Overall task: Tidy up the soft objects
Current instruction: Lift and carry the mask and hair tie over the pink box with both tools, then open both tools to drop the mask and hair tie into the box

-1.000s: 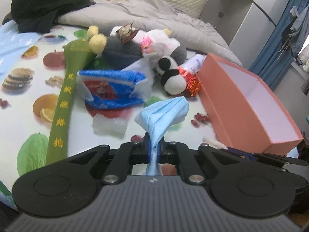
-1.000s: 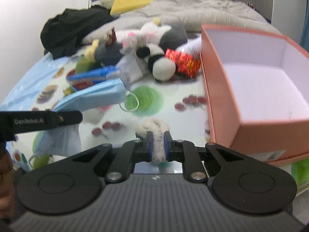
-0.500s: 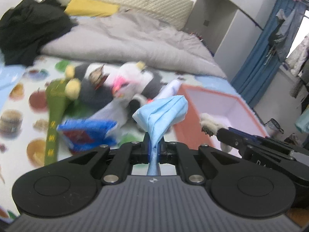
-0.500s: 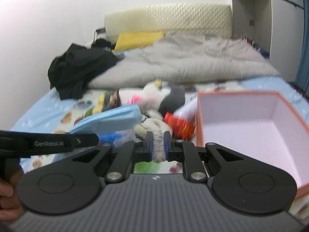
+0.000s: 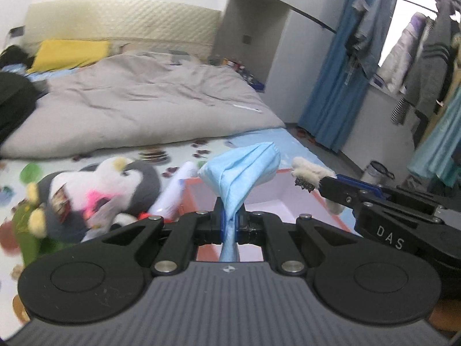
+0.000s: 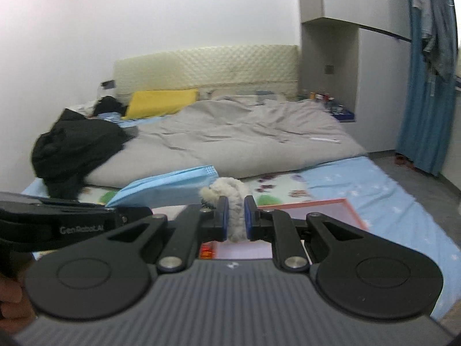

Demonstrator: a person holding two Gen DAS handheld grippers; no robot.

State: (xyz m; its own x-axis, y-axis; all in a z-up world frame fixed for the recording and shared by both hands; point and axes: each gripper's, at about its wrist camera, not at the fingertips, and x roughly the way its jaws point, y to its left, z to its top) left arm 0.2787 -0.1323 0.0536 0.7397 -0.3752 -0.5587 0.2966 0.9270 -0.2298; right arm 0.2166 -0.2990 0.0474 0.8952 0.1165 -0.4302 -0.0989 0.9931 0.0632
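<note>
Blue pleated fabric fills my left wrist view: the face mask (image 5: 240, 170) is pinched by one end in the left gripper (image 5: 229, 222), its jaws clenched on the gathered cloth while the rest fans up and forward. Below and ahead lies the pink box (image 5: 273, 193), open, with the mask over its near left corner. I judge the risk to be in the release: the mask is light and splayed, so it could snag on a finger pad or drape over the box wall instead of falling in. To my right the right gripper (image 5: 309, 180) reaches in with a fluffy white piece (image 5: 306, 171) at its tip; the two tools are close, and a careless swing could knock them together. Its side reads "DAS". The plush penguin (image 5: 115, 184) and a green toy (image 5: 26, 225) lie on the printed sheet (image 5: 178, 150) to the left, not yet packed.

From the right wrist view, the right gripper (image 6: 236, 219) is clamped on the fluffy white piece (image 6: 233, 199), which bulges above the pads. The box (image 6: 331, 204) shows only partly beneath, so I cannot judge well how centred I am; dropping now might land it on the rim. The left tool (image 6: 72, 222) crosses at left, lettered "GenRobot.AI", blurred but legible, with the mask (image 6: 170, 184) just beside my load.
</note>
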